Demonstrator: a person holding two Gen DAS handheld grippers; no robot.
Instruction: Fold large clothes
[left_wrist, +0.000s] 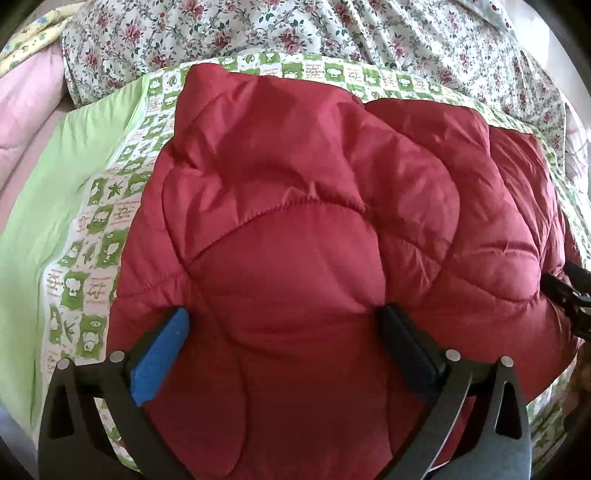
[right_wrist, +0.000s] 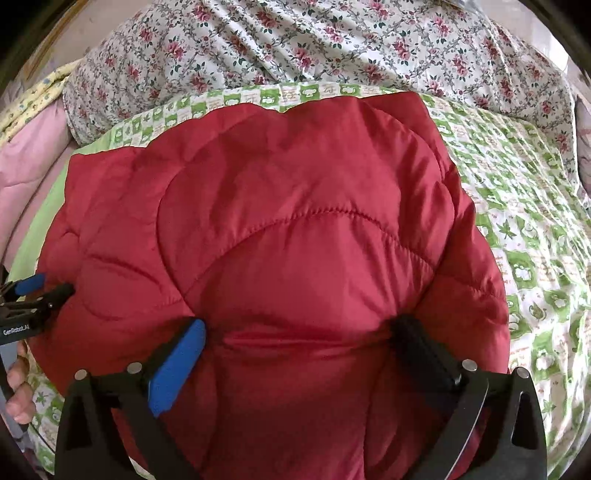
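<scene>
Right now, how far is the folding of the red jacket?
Done: the red quilted jacket already lies as a compact, bundled stack on the green patterned sheet. In hand: the left hand-held gripper and the right hand-held gripper both stand wide open, fingers pressing into its near part, nothing pinched. Left: perhaps a last fold or smoothing; no sleeves show, so I cannot tell.

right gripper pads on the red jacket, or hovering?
Touching. In the right wrist view both fingers of the right gripper dent the red jacket, which puckers at each tip; jaws stand wide.
</scene>
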